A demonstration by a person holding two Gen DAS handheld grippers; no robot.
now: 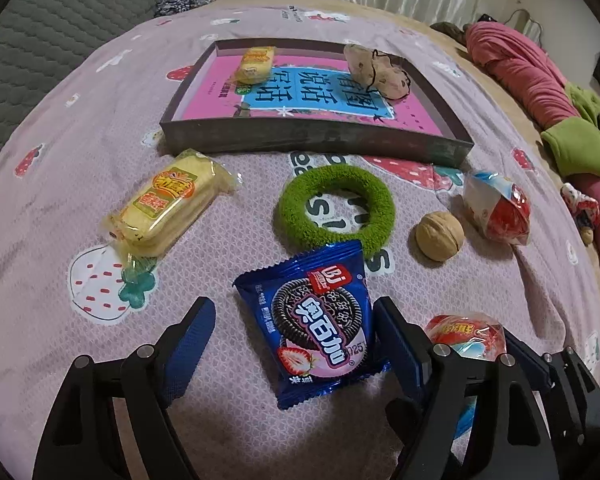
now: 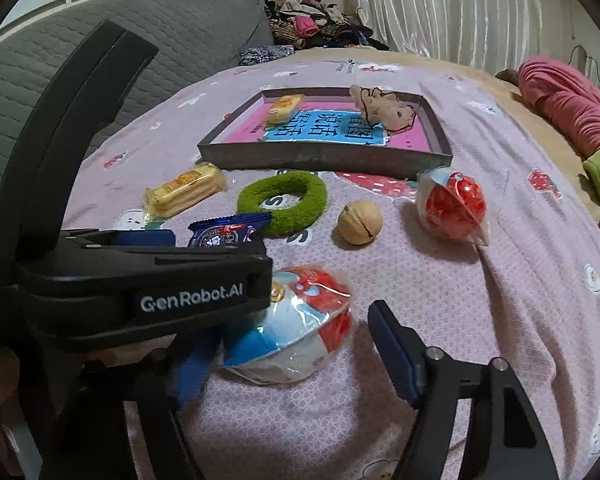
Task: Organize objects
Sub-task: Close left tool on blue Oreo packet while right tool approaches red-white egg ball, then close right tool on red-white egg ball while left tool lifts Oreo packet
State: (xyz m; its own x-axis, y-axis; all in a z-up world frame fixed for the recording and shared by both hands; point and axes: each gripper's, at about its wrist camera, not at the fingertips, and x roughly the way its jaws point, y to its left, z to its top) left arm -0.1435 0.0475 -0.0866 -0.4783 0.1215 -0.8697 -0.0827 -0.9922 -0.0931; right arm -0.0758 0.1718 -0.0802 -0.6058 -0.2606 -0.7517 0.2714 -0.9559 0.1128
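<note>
On the pink strawberry-print bedspread [image 1: 80,152], the left gripper [image 1: 296,330] stands wide open with its blue pads either side of a blue Oreo packet [image 1: 314,328], the right pad about touching the packet's edge, the left one apart. The packet looks light, its crinkly foil slick and the biscuits inside brittle, so a gentle pinch across the narrow sides near the middle seems wisest. The right gripper [image 2: 296,344] is also wide, straddling a red-and-blue wrapped snack [image 2: 300,332] in glossy film, rounded and likely to slide. Beyond lie a fuzzy green ring [image 1: 336,204], soft and squashy, a hard, ridged walnut [image 1: 439,235], a second red wrapped snack [image 1: 498,212] and a yellow wrapped cake [image 1: 168,204]. The shallow dark box [image 1: 312,140], lined with a pink book cover, already holds another yellow cake [image 1: 256,65] and a beige cloth item [image 1: 376,70].
</note>
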